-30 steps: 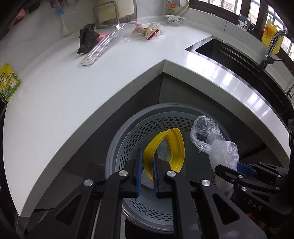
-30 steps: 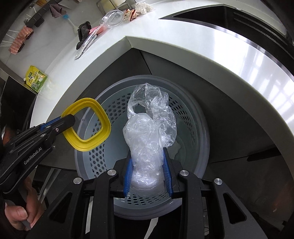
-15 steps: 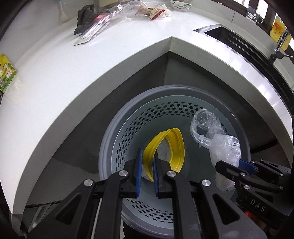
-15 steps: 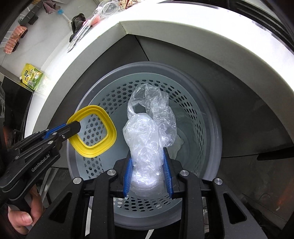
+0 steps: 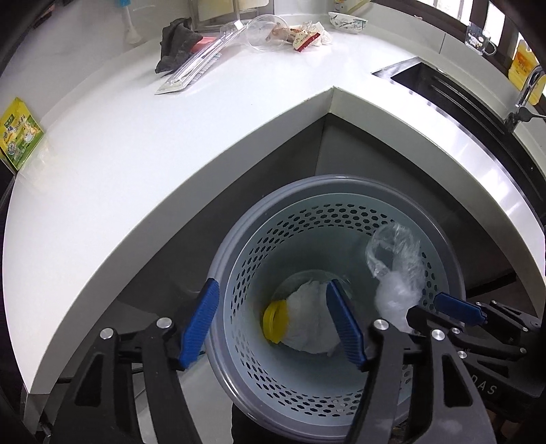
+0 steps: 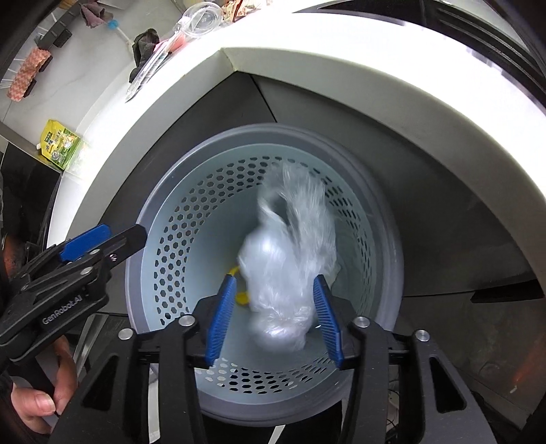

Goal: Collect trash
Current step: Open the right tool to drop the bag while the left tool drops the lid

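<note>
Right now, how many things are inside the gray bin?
3: a yellow ring at the bottom, white crumpled paper beside it, and a clear plastic bag dropping in. More may hide underneath.

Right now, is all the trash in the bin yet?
Not yet. The yellow ring already lies in the bin. Both grippers' jaws have just been opening: the left gripper is empty, and the plastic bag is dropping between the right gripper's pads. Wrappers and a clear cup wait on the counter.

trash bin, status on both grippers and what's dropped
Left gripper jaws just opened, empty; yellow ring down in bin. Right gripper jaws just opened, clear plastic bag blurred, dropping between them. Nothing blocking the bin.
</note>
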Demonstrator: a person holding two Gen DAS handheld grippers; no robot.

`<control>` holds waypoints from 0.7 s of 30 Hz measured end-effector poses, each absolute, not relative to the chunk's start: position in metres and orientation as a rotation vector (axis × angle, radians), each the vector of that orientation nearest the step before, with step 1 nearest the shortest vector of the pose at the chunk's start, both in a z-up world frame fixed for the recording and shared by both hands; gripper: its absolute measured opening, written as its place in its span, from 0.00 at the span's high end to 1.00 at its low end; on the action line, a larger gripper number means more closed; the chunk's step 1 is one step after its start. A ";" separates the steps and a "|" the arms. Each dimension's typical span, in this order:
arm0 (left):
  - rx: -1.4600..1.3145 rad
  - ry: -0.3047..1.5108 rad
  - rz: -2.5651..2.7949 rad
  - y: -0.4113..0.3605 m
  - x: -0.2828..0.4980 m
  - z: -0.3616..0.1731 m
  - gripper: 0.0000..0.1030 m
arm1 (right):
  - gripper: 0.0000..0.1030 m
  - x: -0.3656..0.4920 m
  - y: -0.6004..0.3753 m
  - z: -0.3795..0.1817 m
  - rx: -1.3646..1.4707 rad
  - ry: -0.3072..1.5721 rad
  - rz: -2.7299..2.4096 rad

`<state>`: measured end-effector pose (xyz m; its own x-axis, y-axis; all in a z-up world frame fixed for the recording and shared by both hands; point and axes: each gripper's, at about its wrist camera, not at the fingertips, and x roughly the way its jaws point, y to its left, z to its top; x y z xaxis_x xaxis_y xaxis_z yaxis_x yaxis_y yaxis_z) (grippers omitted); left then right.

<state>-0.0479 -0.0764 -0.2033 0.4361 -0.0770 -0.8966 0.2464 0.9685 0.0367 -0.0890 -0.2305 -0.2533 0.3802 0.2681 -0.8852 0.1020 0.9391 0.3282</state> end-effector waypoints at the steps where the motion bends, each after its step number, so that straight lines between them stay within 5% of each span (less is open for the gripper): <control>1: 0.171 1.100 -0.200 -0.076 -0.048 -0.202 0.38 | 0.55 -0.089 -0.231 -0.252 0.358 1.183 0.108; 21: 0.171 1.071 -0.182 -0.064 -0.051 -0.167 0.38 | 0.54 -0.092 -0.230 -0.223 0.374 1.150 0.129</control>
<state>-0.0508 -0.0644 -0.1670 0.4674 -0.0646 -0.8817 0.2297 0.9719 0.0506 -0.0922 -0.2303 -0.2235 0.4086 0.2894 -0.8656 0.0903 0.9309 0.3539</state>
